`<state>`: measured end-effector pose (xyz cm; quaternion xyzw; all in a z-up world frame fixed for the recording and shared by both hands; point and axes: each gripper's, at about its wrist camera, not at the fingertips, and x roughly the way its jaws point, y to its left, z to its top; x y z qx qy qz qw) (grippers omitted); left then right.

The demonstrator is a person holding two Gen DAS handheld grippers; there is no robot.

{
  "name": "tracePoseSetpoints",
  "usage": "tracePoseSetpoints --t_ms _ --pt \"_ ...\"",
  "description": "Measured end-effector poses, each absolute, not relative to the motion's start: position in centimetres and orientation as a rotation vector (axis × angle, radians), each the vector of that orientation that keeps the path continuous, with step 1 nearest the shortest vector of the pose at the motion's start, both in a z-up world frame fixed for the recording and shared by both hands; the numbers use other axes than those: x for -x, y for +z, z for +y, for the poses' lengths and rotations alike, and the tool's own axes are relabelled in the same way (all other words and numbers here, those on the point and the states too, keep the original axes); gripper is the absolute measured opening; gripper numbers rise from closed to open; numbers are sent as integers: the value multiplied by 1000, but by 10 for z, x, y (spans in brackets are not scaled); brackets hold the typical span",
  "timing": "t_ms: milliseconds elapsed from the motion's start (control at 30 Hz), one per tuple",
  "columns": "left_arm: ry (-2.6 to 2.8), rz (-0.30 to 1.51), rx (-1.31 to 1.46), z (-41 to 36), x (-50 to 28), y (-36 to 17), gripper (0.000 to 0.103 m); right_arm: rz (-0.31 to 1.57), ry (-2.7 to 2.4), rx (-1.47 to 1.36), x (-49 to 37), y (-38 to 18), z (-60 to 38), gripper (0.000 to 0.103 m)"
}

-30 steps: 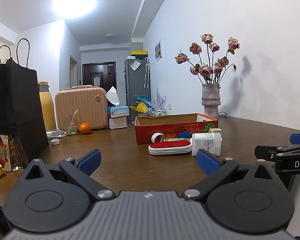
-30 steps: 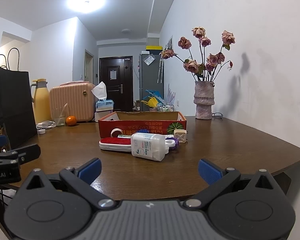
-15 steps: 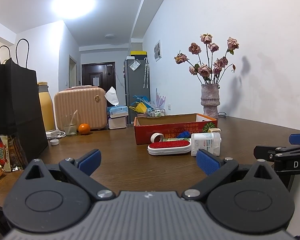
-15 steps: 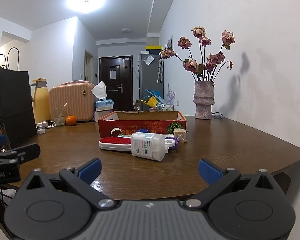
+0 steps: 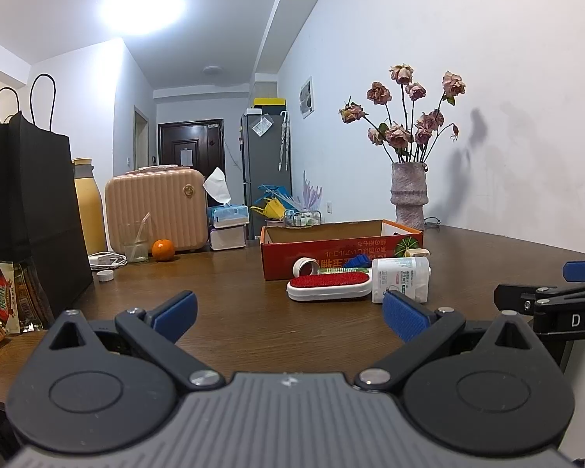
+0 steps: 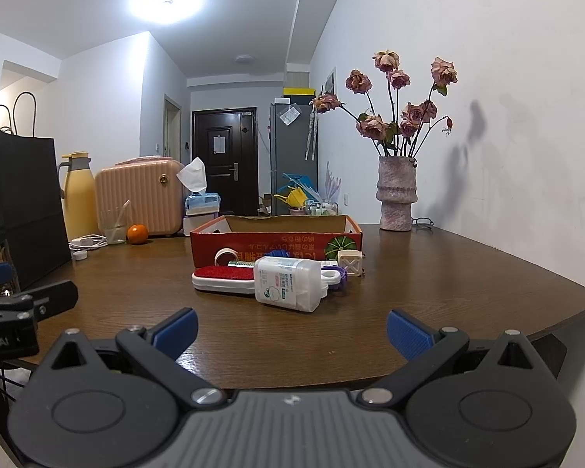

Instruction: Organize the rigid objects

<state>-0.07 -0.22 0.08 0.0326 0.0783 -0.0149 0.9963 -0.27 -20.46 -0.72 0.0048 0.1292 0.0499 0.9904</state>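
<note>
In the left wrist view, the left claw point(image 5: 288, 312) is held with its blue pads spread wide apart and nothing between them, low over the brown bench point(image 5: 234, 312). Ahead and slightly right, a white brush with a red pad point(image 5: 328, 286) is seen lying flat, touching a white bottle point(image 5: 399, 279) on its side. Just behind them stands an open red cardboard box point(image 5: 341, 247).

In the right wrist view, the right claw point(image 6: 291, 331) is likewise held wide apart and empty. The bottle point(image 6: 288, 282) is seen straight ahead, lying across the brush point(image 6: 223, 277), with a purple-and-white piece point(image 6: 334, 274) and a small cream square block point(image 6: 349, 262) beside it, before the box point(image 6: 277, 240).
</note>
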Motion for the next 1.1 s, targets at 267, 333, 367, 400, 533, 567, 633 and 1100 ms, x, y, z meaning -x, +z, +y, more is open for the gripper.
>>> tracePoseSetpoints --t_ms 267,333,367,400,533,567,633,1100 --pt "-30 155 -66 -2 0 1 103 259 100 -9 3 -7 -204 103" --pt "-29 154 -66 -2 1 1 103 259 100 -9 3 -7 -205 103" --pt "-29 154 -66 -3 0 1 103 259 99 -10 3 -7 -205 103" --pt "-30 155 -66 -2 0 1 103 259 99 -9 3 -7 -205 103" --pt "-29 156 -66 -2 0 1 103 259 101 -10 3 -7 -205 103" --pt "-30 155 -67 -2 0 1 103 258 100 -9 3 -7 -204 103" --pt "-30 156 -66 -2 0 1 103 259 99 -9 3 -7 -205 103" --pt "-25 170 -68 -2 -6 -1 103 267 91 -17 1 -10 -207 103"
